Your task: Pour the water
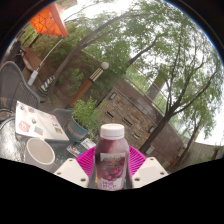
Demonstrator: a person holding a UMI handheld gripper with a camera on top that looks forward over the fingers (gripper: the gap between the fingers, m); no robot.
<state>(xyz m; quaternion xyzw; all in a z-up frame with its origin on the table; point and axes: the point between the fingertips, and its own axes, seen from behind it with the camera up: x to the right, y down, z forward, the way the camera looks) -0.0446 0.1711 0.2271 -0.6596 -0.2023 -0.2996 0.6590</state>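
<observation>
A small bottle [111,160] with a white cap, a white neck and a purple-pink label stands upright between my fingers. Both pink pads [88,160] press on its sides, so my gripper [111,168] is shut on it and holds it up above the table. Below and to the left of the fingers a white cup [40,152] sits on the table [15,140]. The bottle's lower part is hidden behind the fingers.
A white box with round marks [38,122] lies on the table beyond the cup. A metal chair [15,80] stands at the left. Ahead are a stone wall [135,110], trees and an orange parasol [48,20].
</observation>
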